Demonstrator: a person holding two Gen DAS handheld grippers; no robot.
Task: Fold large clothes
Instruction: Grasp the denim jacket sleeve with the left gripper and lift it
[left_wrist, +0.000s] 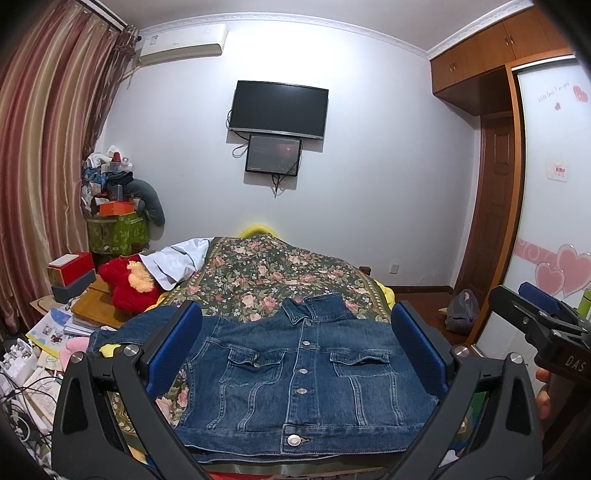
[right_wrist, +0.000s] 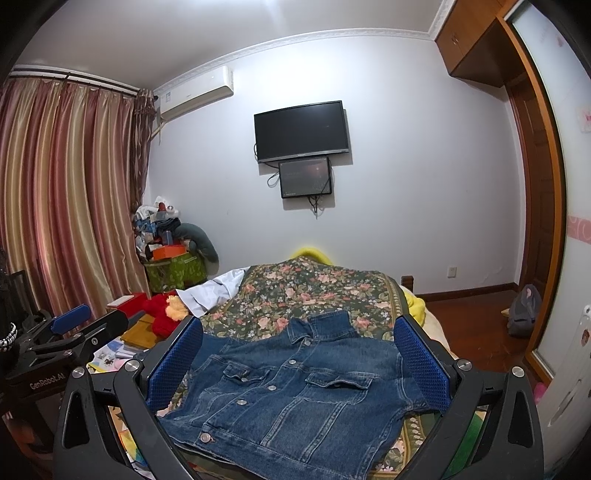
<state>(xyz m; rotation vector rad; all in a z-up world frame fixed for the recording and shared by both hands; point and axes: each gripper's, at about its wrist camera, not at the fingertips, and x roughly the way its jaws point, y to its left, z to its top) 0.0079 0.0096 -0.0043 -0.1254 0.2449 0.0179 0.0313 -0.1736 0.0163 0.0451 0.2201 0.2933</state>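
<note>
A blue denim jacket (left_wrist: 295, 376) (right_wrist: 295, 391) lies flat and buttoned, front up, on the floral bedspread (left_wrist: 280, 273), with its collar toward the far wall. One sleeve (left_wrist: 122, 330) spreads off to the left; the other sleeve is hidden. My left gripper (left_wrist: 297, 347) hovers open above the jacket's near half, its blue pads (left_wrist: 177, 350) wide apart with nothing between them. My right gripper (right_wrist: 297, 350) also stands open above the jacket. Each gripper shows in the other's view: the right one (left_wrist: 524, 301) at the right edge, the left one (right_wrist: 92, 323) at the left.
A red plush toy (left_wrist: 125, 284) and a white cloth (left_wrist: 173, 262) lie at the bed's left side. Boxes, books and cables (left_wrist: 55, 332) crowd the left. A wardrobe (left_wrist: 554, 221) and a grey bag (left_wrist: 461, 310) on the floor stand to the right.
</note>
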